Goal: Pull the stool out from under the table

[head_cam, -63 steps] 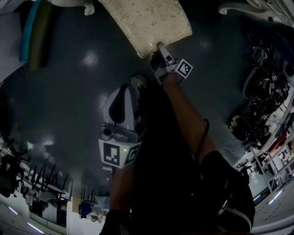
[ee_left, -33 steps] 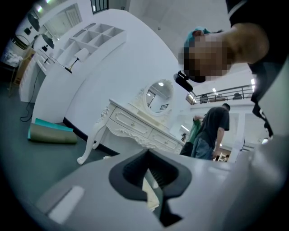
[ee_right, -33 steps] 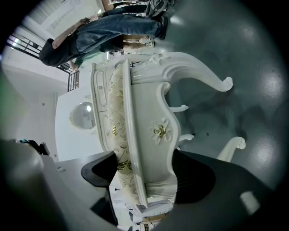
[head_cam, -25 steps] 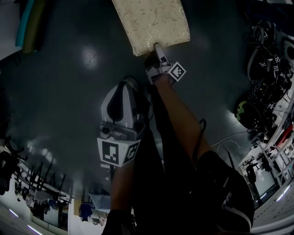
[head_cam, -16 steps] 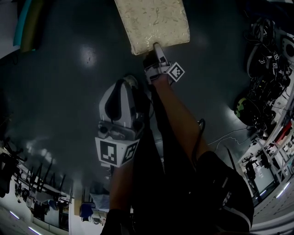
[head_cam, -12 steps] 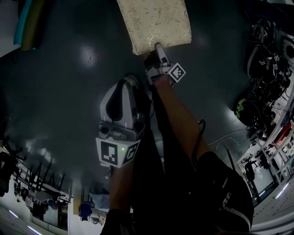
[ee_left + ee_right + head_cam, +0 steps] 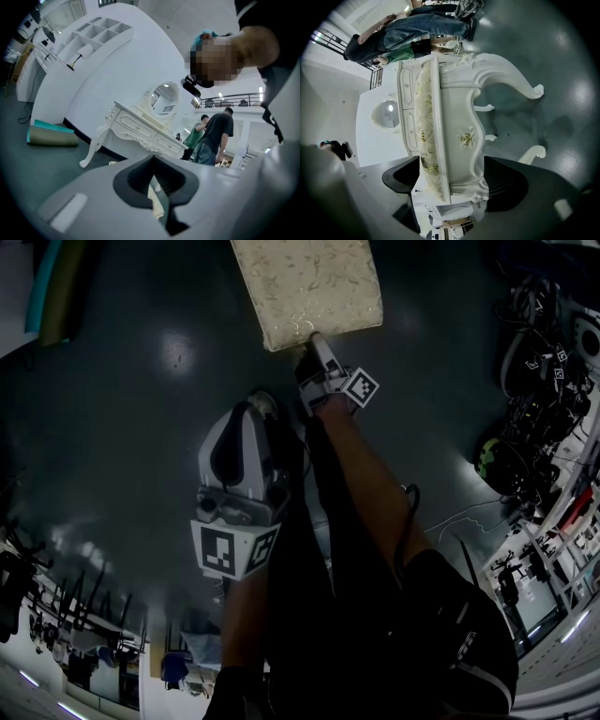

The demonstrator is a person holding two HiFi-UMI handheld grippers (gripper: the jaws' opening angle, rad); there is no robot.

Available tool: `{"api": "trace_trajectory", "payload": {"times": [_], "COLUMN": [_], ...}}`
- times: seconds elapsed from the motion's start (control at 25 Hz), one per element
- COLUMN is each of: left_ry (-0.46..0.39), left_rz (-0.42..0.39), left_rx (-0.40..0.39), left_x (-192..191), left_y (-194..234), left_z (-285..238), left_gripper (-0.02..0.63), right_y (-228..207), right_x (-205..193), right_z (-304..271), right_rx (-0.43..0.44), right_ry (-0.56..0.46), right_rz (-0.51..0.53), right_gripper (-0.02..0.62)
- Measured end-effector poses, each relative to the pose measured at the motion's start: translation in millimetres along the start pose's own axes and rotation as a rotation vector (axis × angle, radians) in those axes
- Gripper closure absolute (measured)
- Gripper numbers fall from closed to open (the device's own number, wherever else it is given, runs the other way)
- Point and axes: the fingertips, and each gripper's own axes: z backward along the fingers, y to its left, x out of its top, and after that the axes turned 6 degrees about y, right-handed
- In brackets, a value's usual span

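Note:
The stool (image 7: 305,287), white with a cream patterned cushion, stands on the dark floor at the top of the head view. My right gripper (image 7: 314,341) reaches to its near edge. In the right gripper view the stool (image 7: 457,122) fills the middle, its seat edge between the right gripper's (image 7: 452,176) jaws. One pad lies on the cushion side and the other on the carved apron. These jaws are opening. My left gripper (image 7: 261,401) hangs low by my leg, away from the stool. Its fingers meet at the tips of the left gripper (image 7: 153,158), with nothing between them.
A white dressing table (image 7: 140,126) with an oval mirror stands behind the stool, against a white wall. Two people (image 7: 215,136) stand beyond it. A rolled mat (image 7: 61,296) lies at the far left. Cables and gear (image 7: 544,381) clutter the floor on the right.
The stool and my right gripper have come a little further from the table, whose legs have left the top of the head view. The left gripper has stayed put.

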Motion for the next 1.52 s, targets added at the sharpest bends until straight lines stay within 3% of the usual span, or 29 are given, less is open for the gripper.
{"api": "trace_trajectory", "payload": {"times": [0.36,0.44,0.6,0.8,0.96,1.16,1.52], "left_ry": [-0.001,-0.004,-0.016,-0.027,-0.035,-0.032,-0.016], "left_rz": [-0.003,-0.008,-0.021,-0.03,-0.033,-0.042,-0.104], "left_rx": [-0.005,-0.011,-0.022,-0.024,-0.021,-0.028,-0.026], "left_x": [9.6,17.2,37.3,55.5,76.0,109.6,157.9], "left_y": [-27.2,-38.4,-63.0,-96.3,-118.5,-148.3,-206.9], "left_z": [-3.6,-2.4,2.8,12.9,25.9,37.7,58.0], "left_gripper": [0.6,0.6,0.6,0.6,0.6,0.6,0.6], "right_y": [22.6,36.2,72.2,121.5,162.4,219.2,356.7], "right_x": [10.1,11.6,13.1,14.0,17.6,19.6,29.6], "right_z": [41.5,52.2,72.8,93.5,103.9,115.9,140.7], "right_rx": [-0.083,-0.102,-0.173,-0.228,-0.288,-0.346,-0.397], "right_ry": [0.03,0.037,0.07,0.126,0.082,0.086,0.151], "right_rz": [0.025,0.03,0.104,0.164,0.168,0.216,0.508], "right_gripper": [0.2,0.243,0.421,0.485,0.594,0.6,0.598]}}
